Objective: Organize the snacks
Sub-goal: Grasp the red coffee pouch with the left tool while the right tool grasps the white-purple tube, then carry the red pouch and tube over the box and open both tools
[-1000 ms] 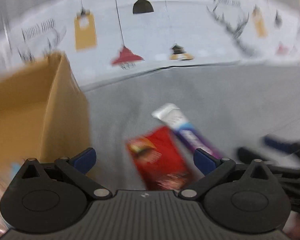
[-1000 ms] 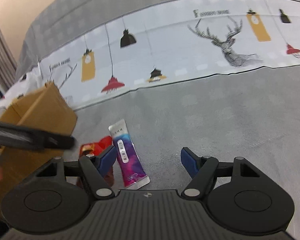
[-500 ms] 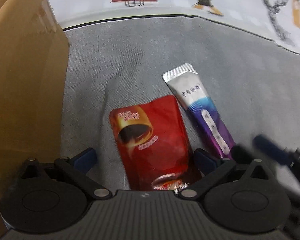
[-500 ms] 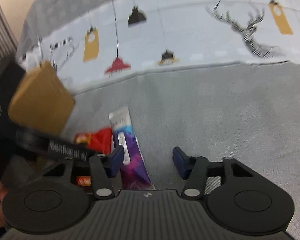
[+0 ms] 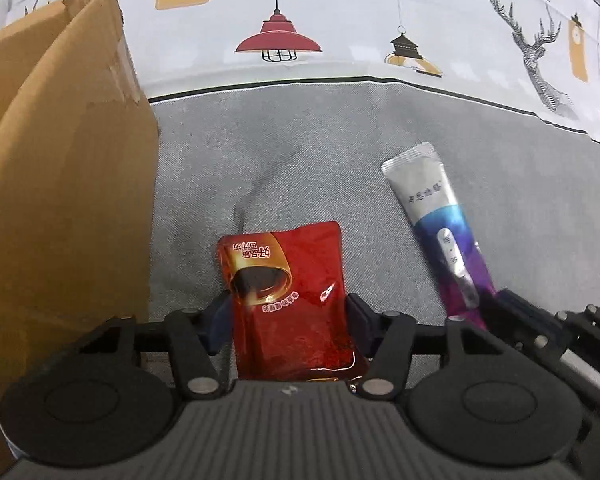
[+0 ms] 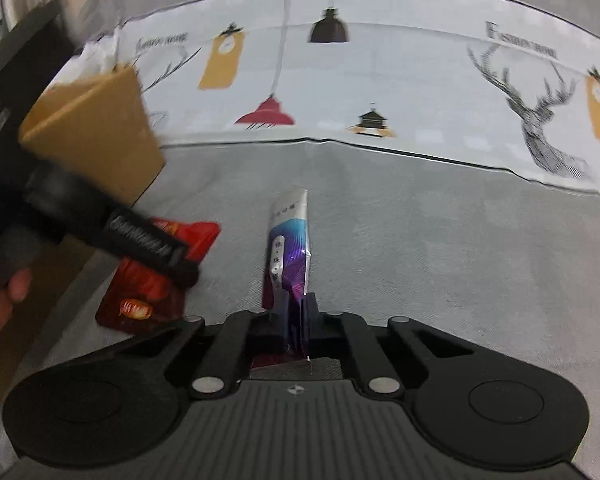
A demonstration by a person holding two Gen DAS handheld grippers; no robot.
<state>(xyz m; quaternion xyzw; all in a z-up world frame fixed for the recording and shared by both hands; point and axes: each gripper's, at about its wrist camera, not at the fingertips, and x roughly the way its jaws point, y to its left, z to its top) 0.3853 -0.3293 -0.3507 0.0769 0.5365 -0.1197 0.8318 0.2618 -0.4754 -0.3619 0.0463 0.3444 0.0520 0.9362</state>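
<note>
Left gripper (image 5: 286, 326) jaws closed against red pouch (image 5: 288, 296), right gripper (image 6: 296, 320) jaws clamped on purple sachet (image 6: 290, 252), box (image 5: 60, 200) left of both.

My left gripper (image 5: 286, 326) has come down from open air and narrowed its blue pads against both edges of the glossy red foil snack pouch (image 5: 290, 292). My right gripper (image 6: 296, 320) has closed completely on the slim silver-and-purple stick sachet (image 6: 290, 240), buckling it between the pads.
</note>
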